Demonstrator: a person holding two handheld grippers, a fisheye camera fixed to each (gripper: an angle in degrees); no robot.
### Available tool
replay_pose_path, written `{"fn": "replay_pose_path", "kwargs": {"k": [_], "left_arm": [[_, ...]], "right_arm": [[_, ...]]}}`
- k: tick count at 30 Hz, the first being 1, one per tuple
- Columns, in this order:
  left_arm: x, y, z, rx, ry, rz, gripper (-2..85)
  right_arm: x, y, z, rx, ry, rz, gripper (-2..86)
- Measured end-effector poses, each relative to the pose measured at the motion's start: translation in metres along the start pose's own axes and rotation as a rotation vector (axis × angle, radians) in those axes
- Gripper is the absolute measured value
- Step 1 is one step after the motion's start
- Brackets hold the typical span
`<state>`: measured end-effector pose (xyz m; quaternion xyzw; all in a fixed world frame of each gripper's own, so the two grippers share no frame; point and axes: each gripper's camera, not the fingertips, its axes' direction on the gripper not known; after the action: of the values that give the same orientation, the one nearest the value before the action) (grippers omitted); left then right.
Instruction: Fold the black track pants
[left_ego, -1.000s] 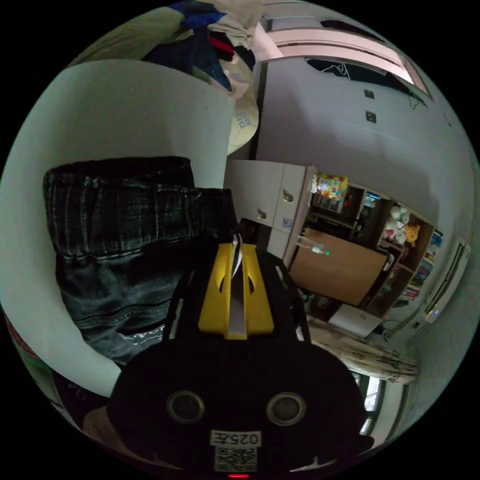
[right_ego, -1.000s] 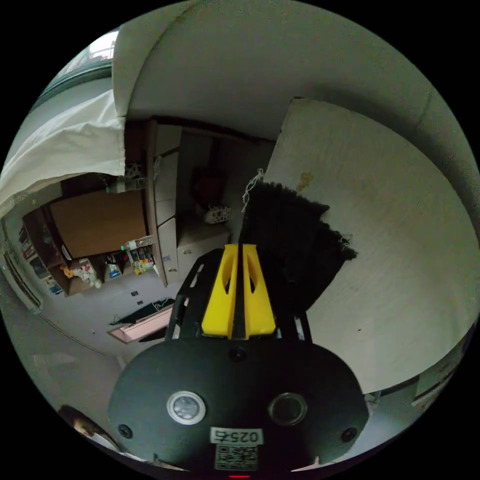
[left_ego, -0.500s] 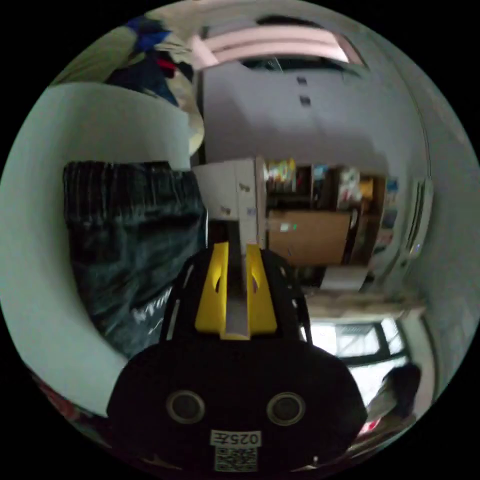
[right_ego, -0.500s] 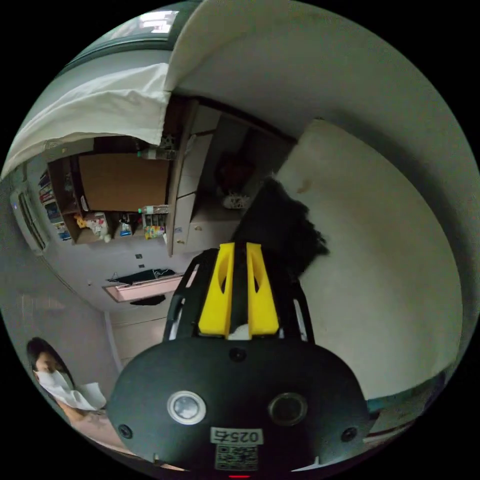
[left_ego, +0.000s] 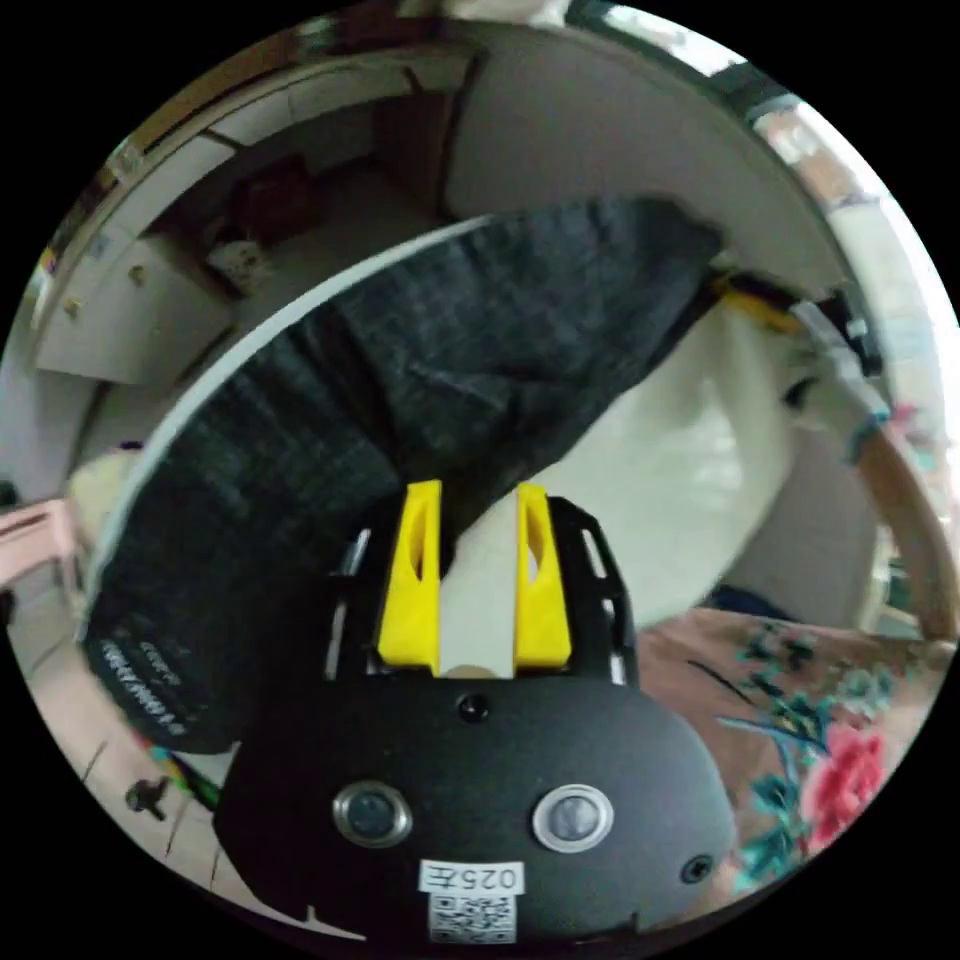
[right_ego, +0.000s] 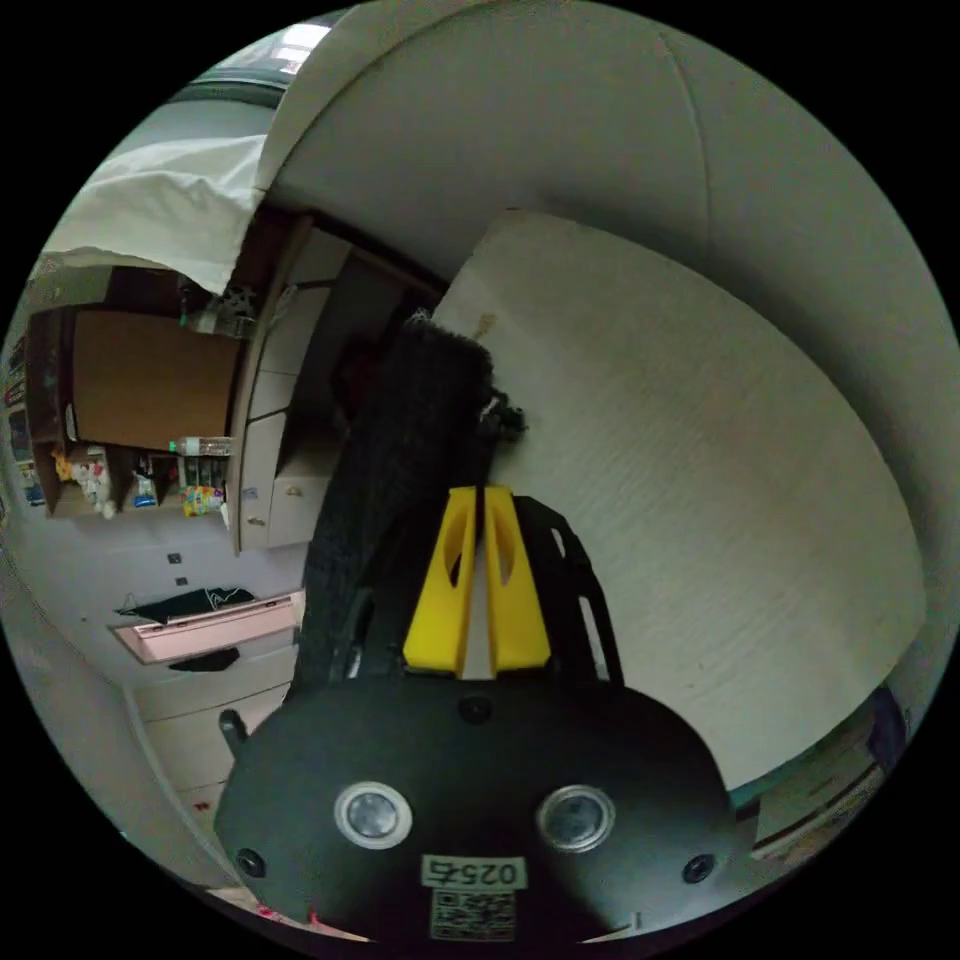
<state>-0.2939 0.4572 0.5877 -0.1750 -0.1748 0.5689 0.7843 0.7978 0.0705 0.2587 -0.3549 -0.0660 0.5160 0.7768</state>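
surface (right_ego: 720, 480): pale, wood-grained board, bare over most of its area in the right gripper view, with a small brownish stain near its far corner. room: white cabinets with drawers (right_ego: 265, 470), shelving with small coloured items (right_ego: 90, 480), a white curtain (right_ego: 150, 215); in the left gripper view a floral bedcover (left_ego: 830, 730) at lower right. black track pants (left_ego: 400, 390): lie spread across the pale board in the left gripper view, blurred, printed lettering at one end; in the right gripper view a bunched dark end (right_ego: 410, 440) lies at the board's edge. left gripper (left_ego: 478, 500): yellow jaws apart with pale surface visible between them, tips at the cloth's edge, holding nothing. right gripper (right_ego: 478, 500): jaws nearly together; whether cloth is pinched between them cannot be told.
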Motion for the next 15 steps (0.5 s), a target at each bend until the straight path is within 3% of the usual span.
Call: {"fn": "replay_pose_path", "kwargs": {"k": [3,8,15], "left_arm": [[0.008,-0.006,0.029,-0.053,-0.028,0.052,1.5],[-0.005,0.018,0.078,-0.098,0.151,0.072,2.2],[0.001,0.041,0.126,-0.171,0.106,0.098,0.8]], "right_arm": [[0.015,0.007,-0.006,-0.05,0.009,-0.041,-0.6],[0.063,0.053,-0.034,-0.055,0.068,-0.044,-0.7],[0.189,0.136,-0.08,-0.03,-0.307,0.192,2.6]]}}
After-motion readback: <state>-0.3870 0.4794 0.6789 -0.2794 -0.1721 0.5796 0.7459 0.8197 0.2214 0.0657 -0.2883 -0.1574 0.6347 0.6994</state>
